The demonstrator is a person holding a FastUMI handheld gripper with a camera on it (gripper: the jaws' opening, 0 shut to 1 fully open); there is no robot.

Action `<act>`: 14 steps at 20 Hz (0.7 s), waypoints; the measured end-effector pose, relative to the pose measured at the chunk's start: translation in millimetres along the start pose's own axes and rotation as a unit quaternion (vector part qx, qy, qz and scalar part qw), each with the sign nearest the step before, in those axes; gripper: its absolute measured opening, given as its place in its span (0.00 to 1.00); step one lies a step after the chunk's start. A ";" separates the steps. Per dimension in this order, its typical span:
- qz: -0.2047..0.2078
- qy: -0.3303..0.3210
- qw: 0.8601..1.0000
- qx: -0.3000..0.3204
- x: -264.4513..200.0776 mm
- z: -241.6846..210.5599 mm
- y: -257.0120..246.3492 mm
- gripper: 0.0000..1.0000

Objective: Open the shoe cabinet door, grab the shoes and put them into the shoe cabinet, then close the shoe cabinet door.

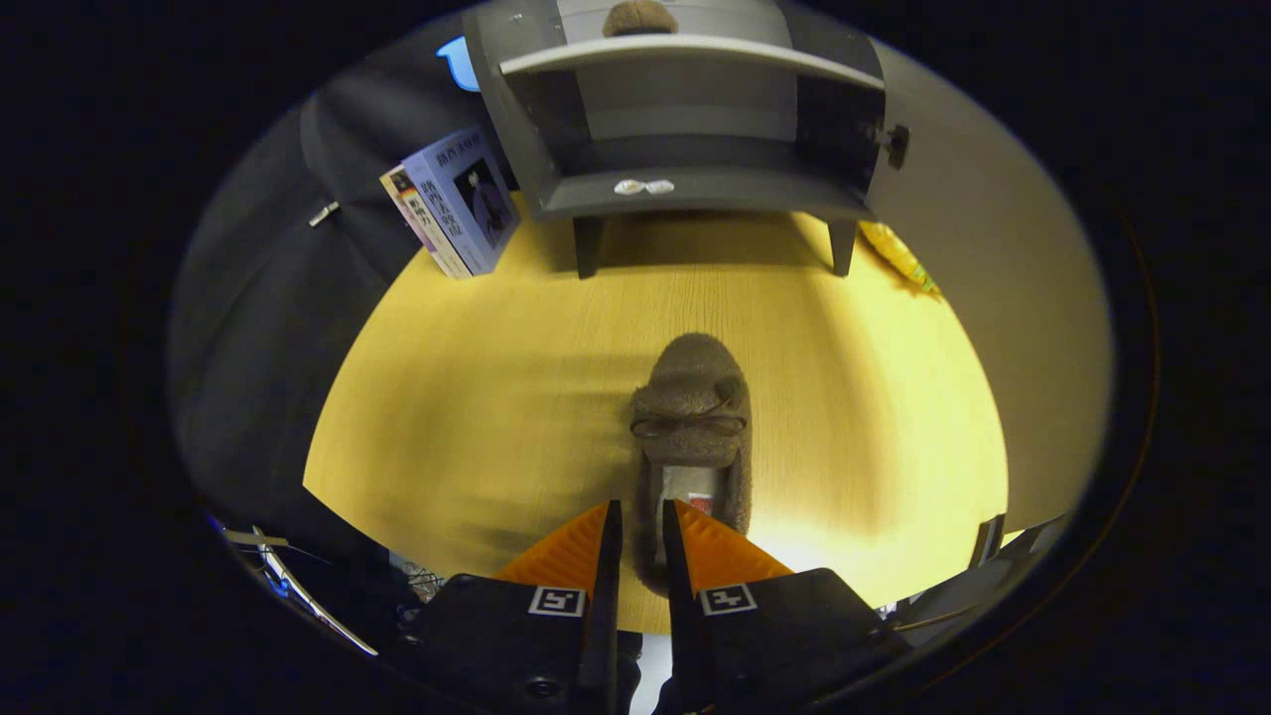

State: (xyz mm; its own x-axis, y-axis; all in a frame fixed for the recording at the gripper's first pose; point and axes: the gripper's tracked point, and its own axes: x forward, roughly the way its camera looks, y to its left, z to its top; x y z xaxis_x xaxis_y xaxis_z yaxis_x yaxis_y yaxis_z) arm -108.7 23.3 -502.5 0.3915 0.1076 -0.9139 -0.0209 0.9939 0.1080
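Gripper view — the tongs (640, 541) are pinched on the fuzzy slipper's (692, 417) heel wall; thin purchase, so it could be dropped short of the open shoe cabinet (685, 194).

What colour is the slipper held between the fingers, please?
Brown and fuzzy, per the gripper view: slipper, gripper.

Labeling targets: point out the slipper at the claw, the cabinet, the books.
slipper (692, 397): gripper view, fuzzy toe above the bow.
cabinet (695, 191): gripper view, front edge of bottom shelf.
books (467, 199): gripper view, front cover.
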 end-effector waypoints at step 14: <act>-0.013 -0.038 0.999 0.005 77.2 10.7 -4.7 0.24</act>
State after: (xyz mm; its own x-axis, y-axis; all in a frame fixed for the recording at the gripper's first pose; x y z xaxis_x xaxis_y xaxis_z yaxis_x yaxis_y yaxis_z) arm -68.5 26.7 -569.4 0.4601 0.0801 -0.8842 -0.0018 0.9960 0.0892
